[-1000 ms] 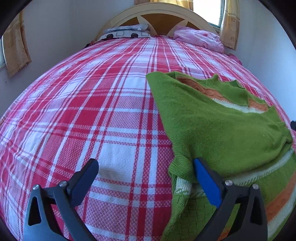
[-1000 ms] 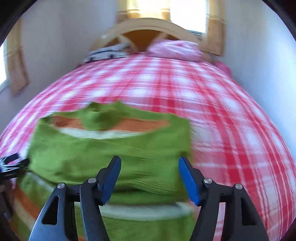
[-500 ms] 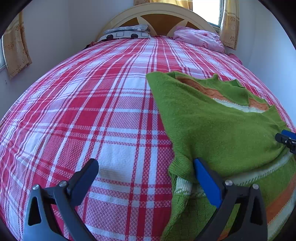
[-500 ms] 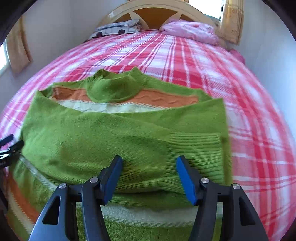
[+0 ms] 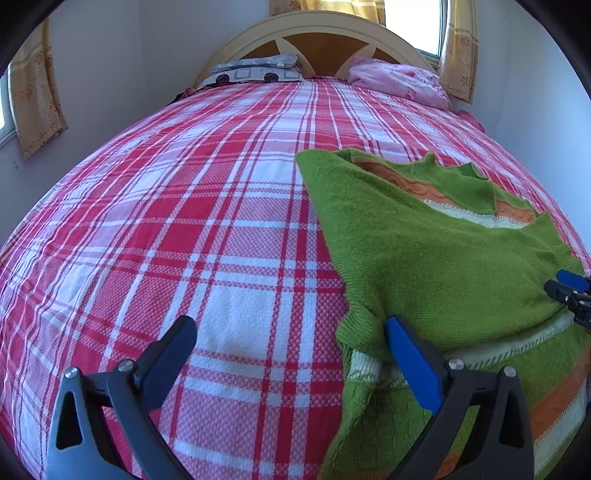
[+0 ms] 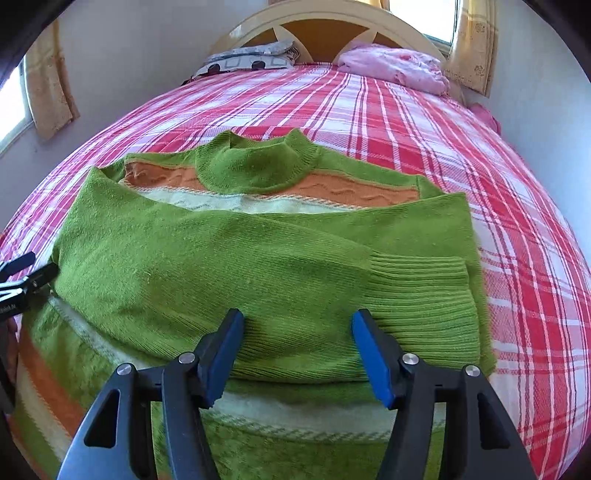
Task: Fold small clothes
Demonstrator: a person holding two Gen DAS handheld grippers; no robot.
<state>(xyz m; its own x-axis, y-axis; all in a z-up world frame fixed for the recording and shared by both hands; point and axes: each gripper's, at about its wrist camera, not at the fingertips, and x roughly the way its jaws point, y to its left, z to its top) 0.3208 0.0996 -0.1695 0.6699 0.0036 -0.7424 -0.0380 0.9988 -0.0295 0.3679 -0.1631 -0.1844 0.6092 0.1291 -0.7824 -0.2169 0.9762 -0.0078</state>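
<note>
Bedroom: one bed, red-and-white plaid bedspread (image 5: 192,236), one arched headboard (image 6: 332,26), two pillows, one patterned (image 5: 255,72), one pink (image 6: 391,68). One sweater (image 6: 229,258), green with orange and cream stripes, lying flat on the spread's near right part, collar toward the headboard, both sleeves folded across the chest. Two grippers: my left gripper (image 5: 290,350) gapes wide at the sweater's left edge, gripping nothing; my right gripper (image 6: 297,350) is spread empty over the ribbed cuff. Against a second ago, the right gripper has drawn closer to the sweater; the left is unchanged.
</note>
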